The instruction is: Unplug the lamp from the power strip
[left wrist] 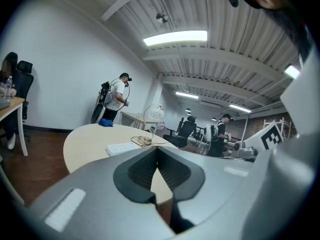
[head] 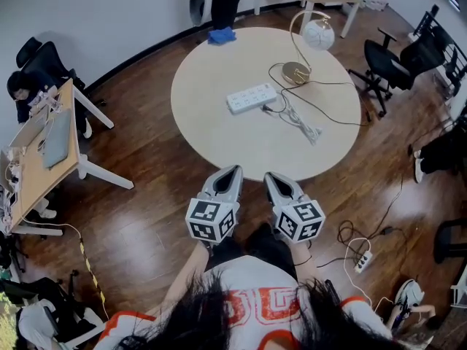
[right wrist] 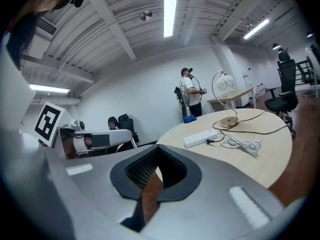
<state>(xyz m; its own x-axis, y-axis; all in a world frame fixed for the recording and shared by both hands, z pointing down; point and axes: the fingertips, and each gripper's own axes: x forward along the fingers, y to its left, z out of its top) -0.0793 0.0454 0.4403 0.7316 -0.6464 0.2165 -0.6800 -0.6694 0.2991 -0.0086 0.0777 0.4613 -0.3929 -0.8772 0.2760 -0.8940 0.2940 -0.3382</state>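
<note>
Holding left hand-held gripper (head: 232, 172) and right hand-held gripper (head: 273, 178) shut, empty. Facing the power strip (head: 252, 98) crosswise well ahead, plug (head: 268, 109) nearer the right one.

The left gripper (head: 230, 173) and right gripper (head: 273, 179) are held side by side, low and close to the body, both pointing forward. Each has its jaws pressed together with nothing between them. The left forearm (head: 188, 270) is bare.
</note>
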